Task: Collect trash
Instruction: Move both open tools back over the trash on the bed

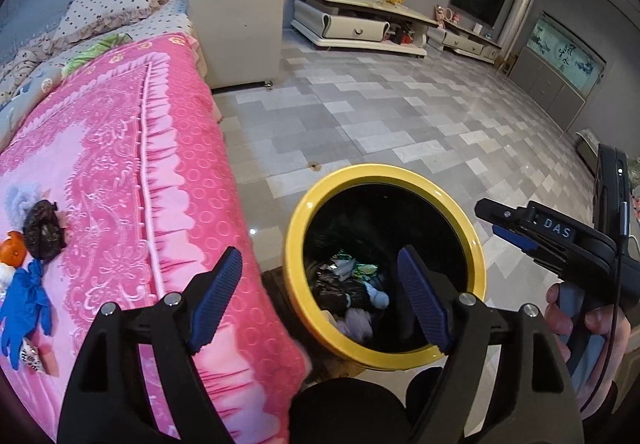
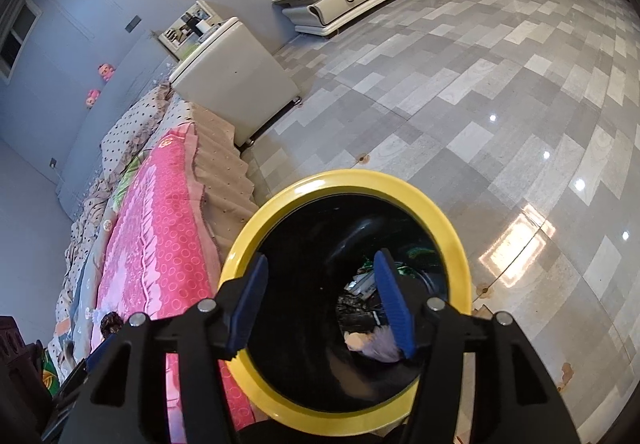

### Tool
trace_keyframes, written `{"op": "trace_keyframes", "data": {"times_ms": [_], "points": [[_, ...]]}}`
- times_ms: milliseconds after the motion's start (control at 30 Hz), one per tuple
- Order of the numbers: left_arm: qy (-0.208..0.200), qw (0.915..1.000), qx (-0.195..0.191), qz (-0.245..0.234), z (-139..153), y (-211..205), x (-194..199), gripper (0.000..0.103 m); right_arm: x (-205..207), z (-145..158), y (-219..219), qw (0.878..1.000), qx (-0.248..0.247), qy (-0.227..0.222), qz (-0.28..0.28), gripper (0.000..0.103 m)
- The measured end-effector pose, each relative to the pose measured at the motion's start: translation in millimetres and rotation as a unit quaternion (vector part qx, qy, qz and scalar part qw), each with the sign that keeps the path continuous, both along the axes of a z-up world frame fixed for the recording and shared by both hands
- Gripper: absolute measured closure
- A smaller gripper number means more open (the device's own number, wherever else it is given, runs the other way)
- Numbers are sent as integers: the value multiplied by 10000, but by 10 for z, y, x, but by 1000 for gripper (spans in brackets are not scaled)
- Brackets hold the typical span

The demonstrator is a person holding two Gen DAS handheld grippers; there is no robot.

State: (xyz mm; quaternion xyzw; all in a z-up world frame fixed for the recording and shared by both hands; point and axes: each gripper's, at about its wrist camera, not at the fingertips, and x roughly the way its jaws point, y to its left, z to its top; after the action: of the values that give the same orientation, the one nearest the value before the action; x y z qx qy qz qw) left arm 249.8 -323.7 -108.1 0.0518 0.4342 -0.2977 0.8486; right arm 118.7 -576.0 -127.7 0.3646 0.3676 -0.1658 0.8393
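Note:
A yellow-rimmed trash bin with a black liner stands on the floor beside the bed; it also shows in the right wrist view. Several scraps of trash lie inside it. My left gripper is open and empty, straddling the bin's near-left rim. My right gripper is open and empty over the bin's mouth; from the left wrist view it is at the right. On the pink bedspread lie a blue glove, a dark crumpled wad, an orange scrap and a pale tissue.
The bed with the pink cover fills the left. A white cabinet stands at the bed's end. A low TV stand runs along the far wall. Grey tiled floor lies beyond the bin.

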Motion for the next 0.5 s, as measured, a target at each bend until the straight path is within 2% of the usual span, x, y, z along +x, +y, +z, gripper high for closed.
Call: {"op": "trace_keyframes", "data": {"times_ms": [500], "points": [[-297, 9964, 8, 792, 213, 1034, 215, 25, 328, 489, 795, 9938, -467, -236, 984, 31]]}}
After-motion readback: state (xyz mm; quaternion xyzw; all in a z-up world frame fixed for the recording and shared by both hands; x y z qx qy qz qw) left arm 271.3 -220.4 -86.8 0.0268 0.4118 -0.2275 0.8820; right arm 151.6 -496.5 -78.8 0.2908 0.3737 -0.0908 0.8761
